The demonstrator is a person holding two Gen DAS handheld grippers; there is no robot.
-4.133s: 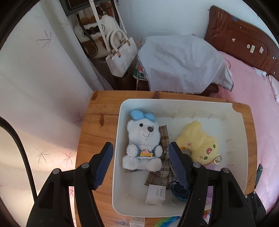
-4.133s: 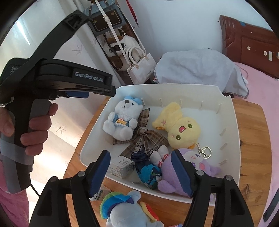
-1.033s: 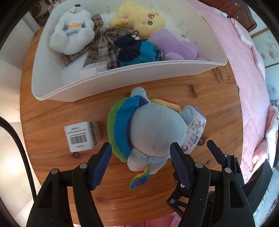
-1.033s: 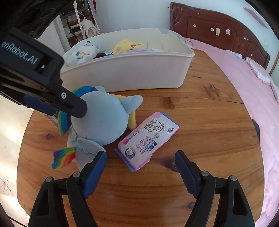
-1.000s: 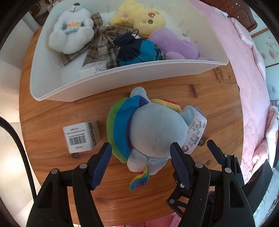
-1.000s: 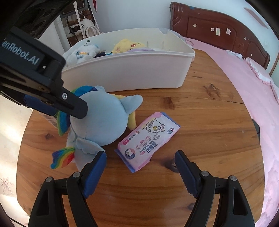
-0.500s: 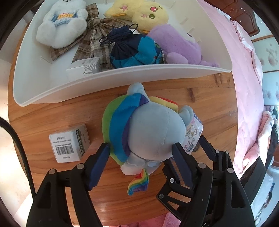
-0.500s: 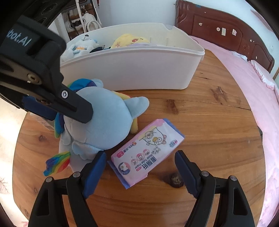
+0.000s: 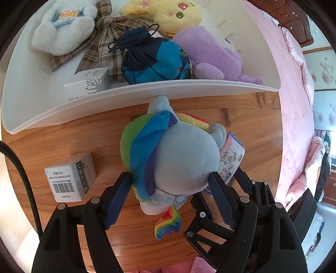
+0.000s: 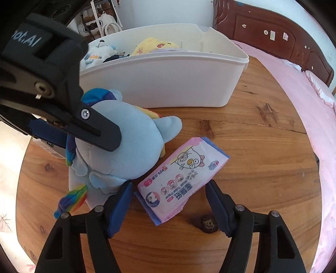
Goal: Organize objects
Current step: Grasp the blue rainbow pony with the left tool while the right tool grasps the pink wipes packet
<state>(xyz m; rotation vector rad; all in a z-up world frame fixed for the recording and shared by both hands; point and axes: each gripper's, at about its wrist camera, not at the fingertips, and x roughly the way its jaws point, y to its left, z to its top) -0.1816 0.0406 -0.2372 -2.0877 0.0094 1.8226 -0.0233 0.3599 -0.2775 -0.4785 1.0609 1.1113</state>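
A blue plush pony with a rainbow mane lies on the round wooden table, just in front of the white bin. My left gripper is open, its fingers on either side of the plush body from above. A pink tissue pack lies beside the plush. My right gripper is open, its fingers astride the near end of the pack. The pack also shows in the left wrist view.
The bin holds a white bear, a plaid bow, a yellow plush, a purple plush, a blue pouch and a small box. A barcoded box lies on the table at left. A pink bed borders the table.
Both grippers have come down from above the bin to the table. My left gripper has closed in around the plush pony; my right has moved forward over the tissue pack.
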